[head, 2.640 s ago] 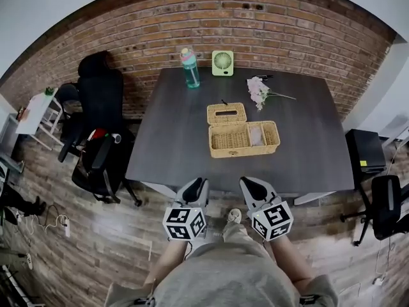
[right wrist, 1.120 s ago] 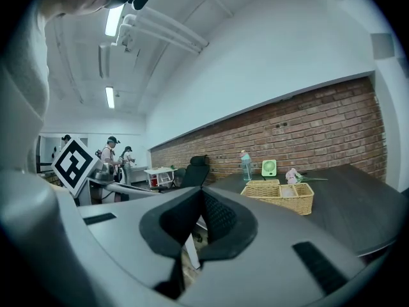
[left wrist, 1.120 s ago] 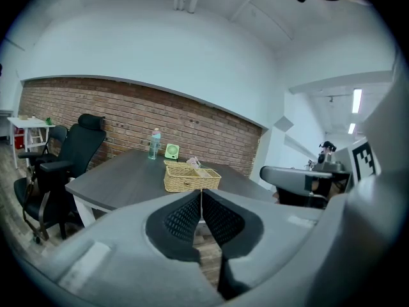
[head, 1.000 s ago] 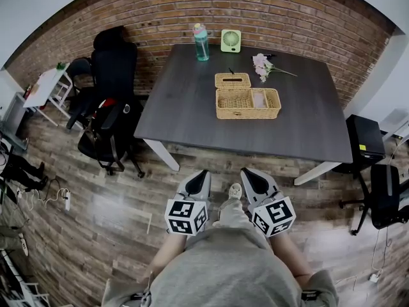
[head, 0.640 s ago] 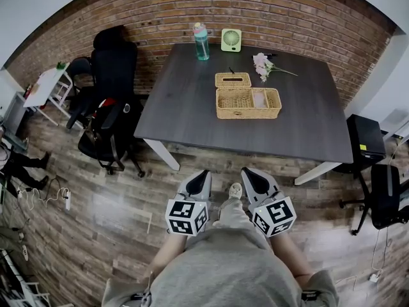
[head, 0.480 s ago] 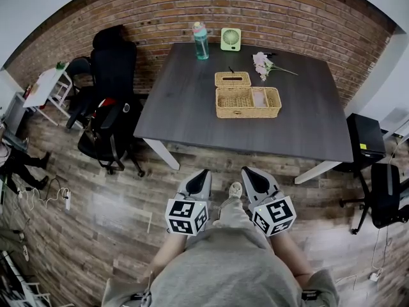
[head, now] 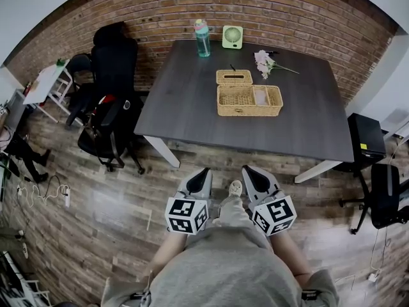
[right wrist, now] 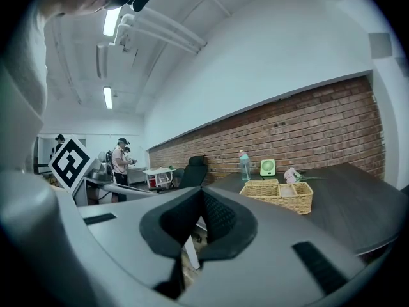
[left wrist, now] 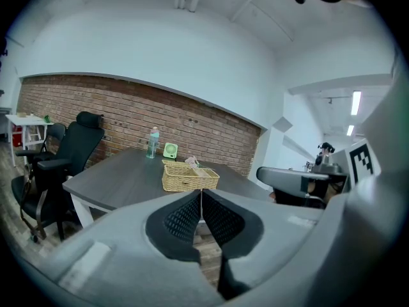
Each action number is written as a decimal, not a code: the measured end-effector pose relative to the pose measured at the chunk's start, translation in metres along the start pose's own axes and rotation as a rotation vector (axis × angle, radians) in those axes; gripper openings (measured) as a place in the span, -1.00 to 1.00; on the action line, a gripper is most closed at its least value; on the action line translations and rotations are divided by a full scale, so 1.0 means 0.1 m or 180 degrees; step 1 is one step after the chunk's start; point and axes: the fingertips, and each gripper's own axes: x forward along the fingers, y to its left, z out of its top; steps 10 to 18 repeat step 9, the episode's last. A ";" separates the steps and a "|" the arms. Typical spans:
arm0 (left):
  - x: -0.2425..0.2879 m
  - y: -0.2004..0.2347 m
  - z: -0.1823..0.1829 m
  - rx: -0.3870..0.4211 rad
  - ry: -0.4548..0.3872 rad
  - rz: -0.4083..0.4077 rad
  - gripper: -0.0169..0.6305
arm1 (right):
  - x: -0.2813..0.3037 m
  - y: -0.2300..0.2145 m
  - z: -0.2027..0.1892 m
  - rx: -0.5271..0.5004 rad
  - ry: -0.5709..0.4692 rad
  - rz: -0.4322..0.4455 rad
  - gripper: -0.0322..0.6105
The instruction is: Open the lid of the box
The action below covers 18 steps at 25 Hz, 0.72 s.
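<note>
A wicker box (head: pixel 249 100) stands open on the dark table (head: pixel 192 114), its inside showing, and its lid (head: pixel 234 77) lies flat just behind it. The box also shows far off in the left gripper view (left wrist: pixel 190 177) and the right gripper view (right wrist: pixel 277 196). Both grippers hang over the floor, well short of the table. My left gripper (head: pixel 202 173) is shut with nothing in it. My right gripper (head: pixel 247 171) is likewise shut and empty. Their marker cubes sit close to the person's body.
A teal bottle (head: pixel 202 38), a small green fan (head: pixel 232 36) and pink flowers (head: pixel 263 61) stand at the table's far side by the brick wall. Black office chairs (head: pixel 110 110) stand left of the table, another chair (head: pixel 386 200) at right. People stand in the background (right wrist: pixel 119 162).
The table and box have slid away from me: 2.6 s ago the grippers were at its front edge, now floor lies between. Over the last second the view shifted only slightly.
</note>
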 end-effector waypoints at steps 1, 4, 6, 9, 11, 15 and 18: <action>0.00 0.01 0.00 -0.0001 0.0000 0.0001 -0.88 | 0.01 0.01 0.01 -0.0001 -0.0003 0.0005 -0.90; -0.01 0.02 0.00 -0.0001 -0.0008 0.0005 -0.88 | 0.02 0.03 0.01 -0.0006 -0.0016 0.0014 -0.90; -0.02 0.03 0.00 0.0000 -0.0016 0.0004 -0.88 | 0.02 0.04 0.01 -0.0005 -0.0023 0.0010 -0.90; -0.02 0.05 0.00 0.0002 -0.0024 0.0001 -0.88 | 0.03 0.04 0.00 -0.0004 -0.0025 0.0003 -0.90; -0.02 0.05 0.00 0.0002 -0.0024 0.0001 -0.88 | 0.03 0.04 0.00 -0.0004 -0.0025 0.0003 -0.90; -0.02 0.05 0.00 0.0002 -0.0024 0.0001 -0.88 | 0.03 0.04 0.00 -0.0004 -0.0025 0.0003 -0.90; -0.02 0.05 0.00 0.0002 -0.0024 0.0001 -0.88 | 0.03 0.04 0.00 -0.0004 -0.0025 0.0003 -0.90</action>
